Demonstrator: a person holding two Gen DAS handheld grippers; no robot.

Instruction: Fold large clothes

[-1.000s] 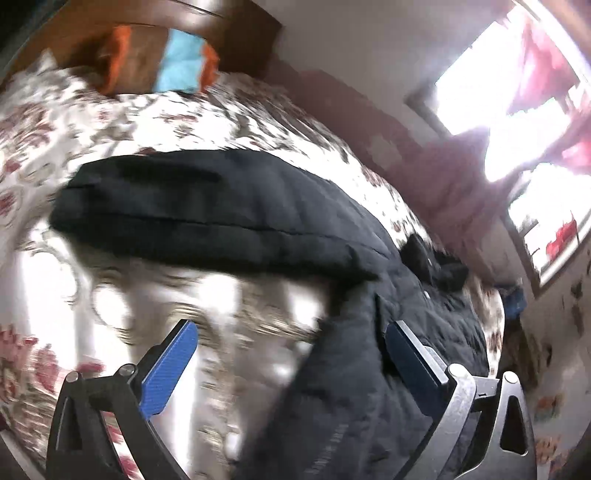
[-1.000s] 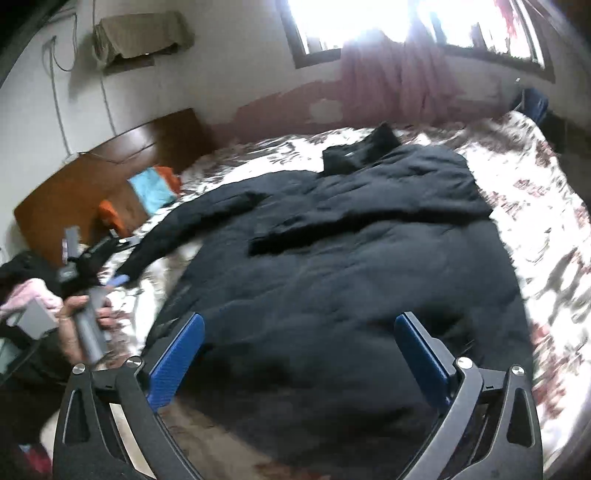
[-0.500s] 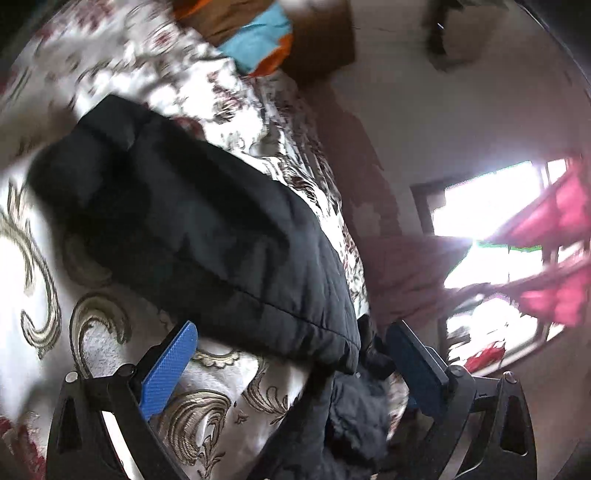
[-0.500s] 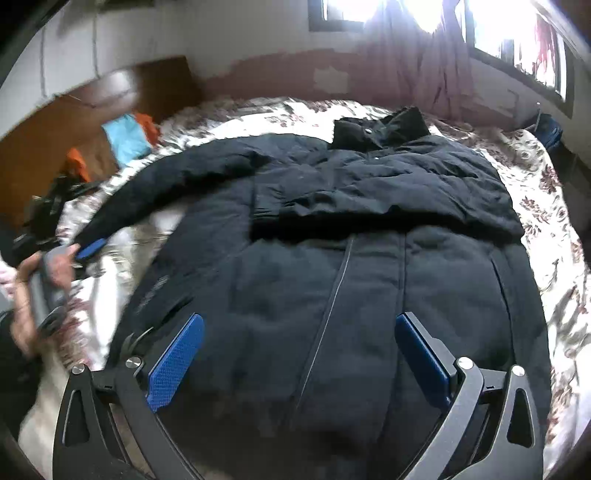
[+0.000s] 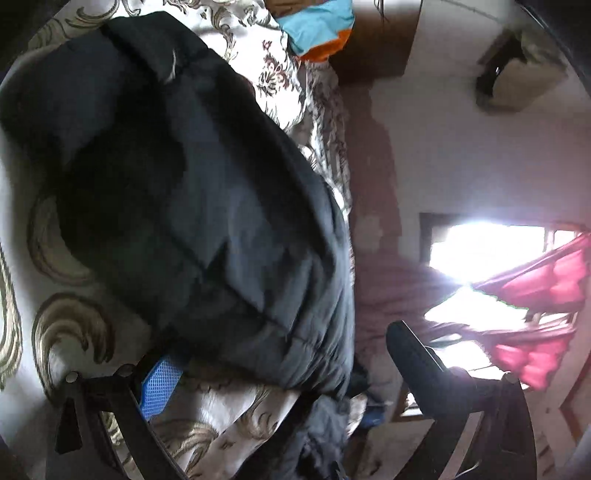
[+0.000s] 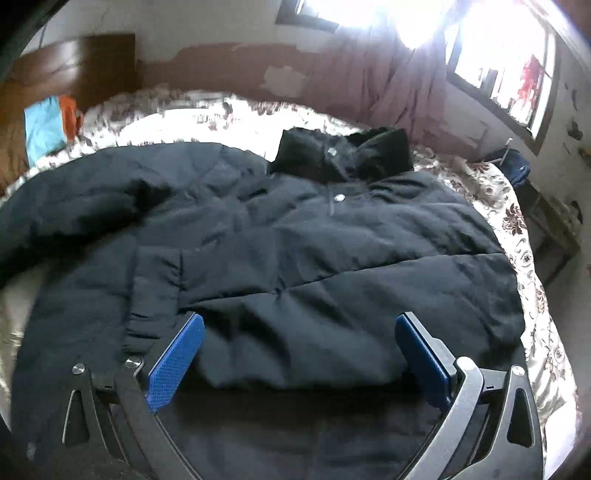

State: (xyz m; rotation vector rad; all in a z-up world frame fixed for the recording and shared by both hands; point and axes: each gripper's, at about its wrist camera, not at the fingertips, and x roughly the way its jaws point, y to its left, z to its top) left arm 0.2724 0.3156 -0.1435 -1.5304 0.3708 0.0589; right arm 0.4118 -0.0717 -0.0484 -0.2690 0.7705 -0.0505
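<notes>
Coat [image 6: 295, 258] — one, black and padded — lies spread on the bed [image 6: 517, 206], collar [image 6: 343, 155] toward the window [image 6: 491, 62] wall and hem toward the right tool [image 6: 299, 354]; its long axis runs from hem to collar, straight away from that tool. One sleeve is already folded across the chest, its cuff [image 6: 155, 291] lying just beside the right tool's near blue pad; the other sleeve [image 5: 177, 192] stretches out sideways toward the headboard [image 6: 74, 62], and it is this one that fills the left wrist view. The left tool [image 5: 291, 362] hangs over that sleeve near the shoulder end, jaws wide, holding nothing; the sleeve passes from between the pads away and up to the left, its cuff the far end. The right tool is also spread wide and empty, low over the hem.

By my reading the next fold turns on the outstretched sleeve, and the left tool is much the nearer; it would want to bite the padding and carry it across the body toward the folded one. Thick fill may slip from a shallow bite — a deeper one seems safer.

Counted: one coat, two sleeves, two tools, one blue-and-orange cloth [image 5: 317, 26] by the headboard.
</notes>
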